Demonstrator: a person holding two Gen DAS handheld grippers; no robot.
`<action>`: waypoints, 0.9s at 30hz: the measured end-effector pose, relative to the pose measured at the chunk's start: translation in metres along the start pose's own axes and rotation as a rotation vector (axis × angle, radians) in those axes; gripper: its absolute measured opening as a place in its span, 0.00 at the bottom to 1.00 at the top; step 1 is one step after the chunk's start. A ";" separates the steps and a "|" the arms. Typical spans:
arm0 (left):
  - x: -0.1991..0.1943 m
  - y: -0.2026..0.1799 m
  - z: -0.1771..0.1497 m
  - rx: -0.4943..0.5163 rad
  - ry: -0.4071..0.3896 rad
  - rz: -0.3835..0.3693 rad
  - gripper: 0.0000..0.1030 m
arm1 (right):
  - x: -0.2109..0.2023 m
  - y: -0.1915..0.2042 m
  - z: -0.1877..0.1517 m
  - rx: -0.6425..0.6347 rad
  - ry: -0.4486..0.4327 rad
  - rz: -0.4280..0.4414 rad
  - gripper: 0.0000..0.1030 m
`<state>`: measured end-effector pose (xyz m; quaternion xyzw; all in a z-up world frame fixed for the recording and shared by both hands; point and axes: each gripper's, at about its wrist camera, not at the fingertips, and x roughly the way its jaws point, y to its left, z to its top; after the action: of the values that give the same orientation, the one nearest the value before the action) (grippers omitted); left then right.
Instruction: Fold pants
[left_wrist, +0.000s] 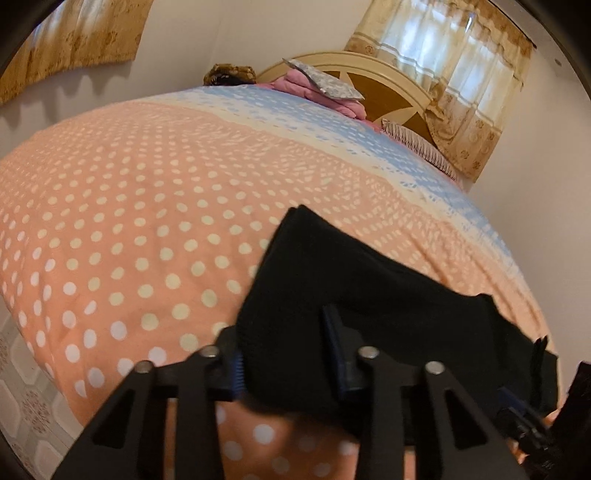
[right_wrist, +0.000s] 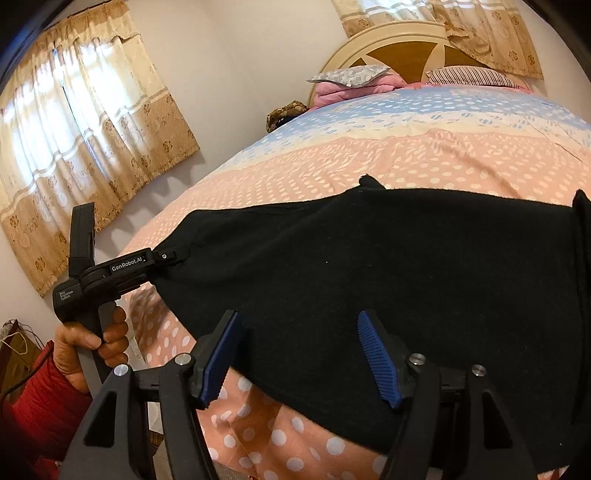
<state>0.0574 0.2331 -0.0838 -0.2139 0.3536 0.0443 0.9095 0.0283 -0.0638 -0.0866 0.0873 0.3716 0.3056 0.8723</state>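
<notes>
Pillows (right_wrist: 347, 75) and a pink blanket (right_wrist: 343, 90) are heaped at the headboard end of the bed (left_wrist: 110, 221), with curtains (right_wrist: 85, 122) on the walls. The left gripper (left_wrist: 284, 350) partly disappears under black cloth, so its grip cannot be judged. The black pants (right_wrist: 369, 266) lie bunched at the bed's near edge, the right gripper (right_wrist: 299, 354) splayed wide over them.

Matt black knit cloth pants (right_wrist: 369, 266); soft dotted cotton bedspread (left_wrist: 129, 206); ribbed blue rubber pads (right_wrist: 378, 360); glossy headboard (right_wrist: 402, 55).
</notes>
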 end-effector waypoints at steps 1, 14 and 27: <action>-0.007 -0.001 0.000 0.006 -0.009 0.002 0.25 | 0.000 -0.001 0.001 0.006 0.000 0.005 0.66; -0.078 -0.203 -0.026 0.491 -0.167 -0.420 0.20 | -0.111 -0.094 0.025 0.439 -0.251 0.127 0.66; -0.055 -0.266 -0.117 0.803 -0.076 -0.411 0.07 | -0.130 -0.144 -0.004 0.639 -0.236 0.210 0.66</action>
<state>0.0049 -0.0531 -0.0294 0.0917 0.2593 -0.2702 0.9227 0.0232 -0.2571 -0.0669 0.4280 0.3339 0.2498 0.8018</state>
